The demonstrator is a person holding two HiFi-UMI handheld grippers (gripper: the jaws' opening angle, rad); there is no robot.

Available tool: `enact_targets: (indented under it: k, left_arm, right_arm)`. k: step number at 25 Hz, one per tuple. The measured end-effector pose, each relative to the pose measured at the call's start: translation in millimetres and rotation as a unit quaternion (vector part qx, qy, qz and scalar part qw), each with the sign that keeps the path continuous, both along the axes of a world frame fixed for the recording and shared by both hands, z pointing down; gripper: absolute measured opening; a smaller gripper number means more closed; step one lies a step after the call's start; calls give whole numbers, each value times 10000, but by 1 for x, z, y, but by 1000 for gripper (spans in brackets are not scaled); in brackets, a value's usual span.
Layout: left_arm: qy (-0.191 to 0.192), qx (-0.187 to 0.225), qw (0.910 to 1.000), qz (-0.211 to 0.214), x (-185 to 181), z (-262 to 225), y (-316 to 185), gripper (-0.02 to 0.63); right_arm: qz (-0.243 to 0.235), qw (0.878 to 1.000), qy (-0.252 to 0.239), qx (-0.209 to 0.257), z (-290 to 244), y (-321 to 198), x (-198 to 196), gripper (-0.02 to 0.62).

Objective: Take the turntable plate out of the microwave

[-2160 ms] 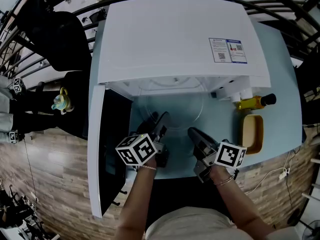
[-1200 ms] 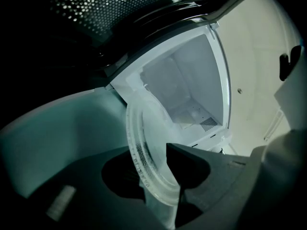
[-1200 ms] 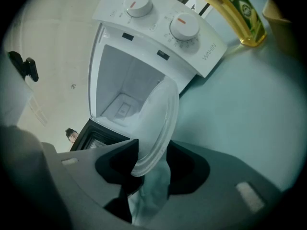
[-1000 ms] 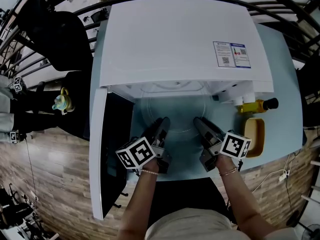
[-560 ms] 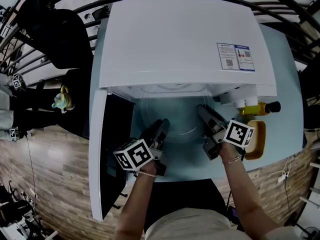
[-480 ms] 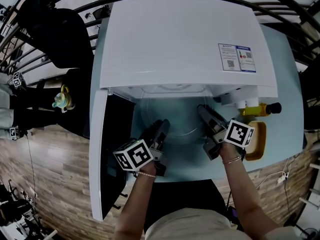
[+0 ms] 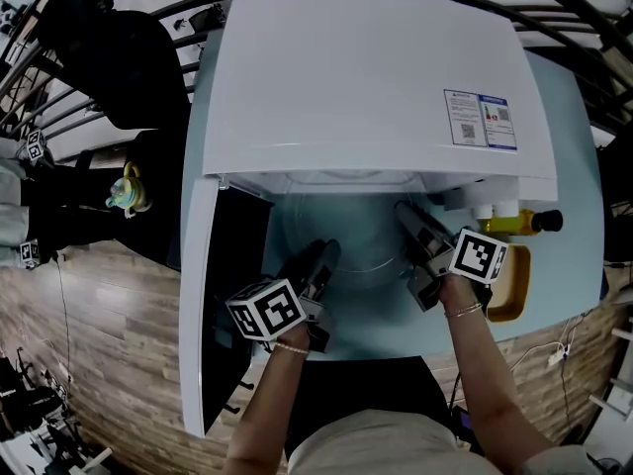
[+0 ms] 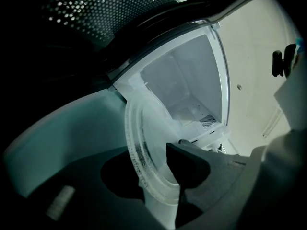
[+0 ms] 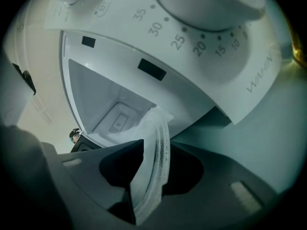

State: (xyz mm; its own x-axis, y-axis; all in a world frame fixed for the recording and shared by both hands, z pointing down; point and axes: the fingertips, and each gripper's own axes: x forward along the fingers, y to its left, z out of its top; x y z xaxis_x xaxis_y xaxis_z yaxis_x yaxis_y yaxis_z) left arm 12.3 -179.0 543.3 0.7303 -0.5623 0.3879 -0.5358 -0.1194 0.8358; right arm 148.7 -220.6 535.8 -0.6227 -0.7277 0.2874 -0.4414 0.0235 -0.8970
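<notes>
**A:** so where's the turntable plate at?

**B:** mid-frame, in the open mouth of the microwave. The left gripper fingers are clamped on its lower-left rim, and the right gripper fingers have just been closing onto the right rim.

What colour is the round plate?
The turntable plate is clear and see-through; the left gripper view shows it best.

Microwave fills upper centre, door at lower left; turntable plate sits centre, between left gripper and right gripper.
</notes>
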Motion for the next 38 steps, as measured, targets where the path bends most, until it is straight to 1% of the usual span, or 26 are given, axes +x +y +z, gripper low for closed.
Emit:
enact_targets:
  k: [4, 7, 11, 13, 15, 18, 19, 22, 24, 28, 33, 38]
  left_arm:
    - [-53, 41, 10000, 41, 0, 0, 1, 153]
    - [-215, 173, 9996, 114, -3, -1, 2, 158]
    - [-197, 351, 9990, 198, -1, -4, 6, 158]
    - [-177, 365, 9989, 229, 0, -5, 8, 158]
    - [-149, 423, 9987, 232, 1, -8, 9, 161]
    - [-85, 624, 9977, 233, 3, -15, 8, 166]
    - [-63, 665, 9975, 233, 4, -17, 7, 166]
    - [-50, 694, 9973, 240, 4, -20, 8, 167]
    - [-79, 734, 9970, 236, 3, -22, 9, 172]
    - [-141, 1002, 9946, 242, 2, -27, 8, 176]
    - [-224, 1241, 9914, 344, 3, -34, 16, 176]
    - [-201, 1434, 9885, 448, 4, -49, 23, 178]
  right_arm:
    - [-94, 9999, 54, -117, 2, 4, 2, 130]
    - [-208, 9997, -64, -136, 0, 10, 0, 127]
    - [-185, 9997, -93, -147, 1, 21, 2, 127]
    - [-132, 9998, -24, -154, 2, 26, 5, 127]
    - [-110, 9999, 122, -54, 1, 29, 8, 129]
    - [-151, 9989, 358, 256, -4, 32, 13, 130]
    - [-159, 9987, 368, 311, -7, 33, 13, 132]
    - [-106, 9991, 306, 259, -10, 34, 12, 132]
    - [-105, 9987, 351, 352, -13, 34, 13, 135]
    - [-91, 9971, 453, 612, -18, 35, 13, 141]
    - [-178, 9948, 680, 734, -20, 46, 13, 152]
    - [-214, 9939, 661, 853, -34, 55, 14, 152]
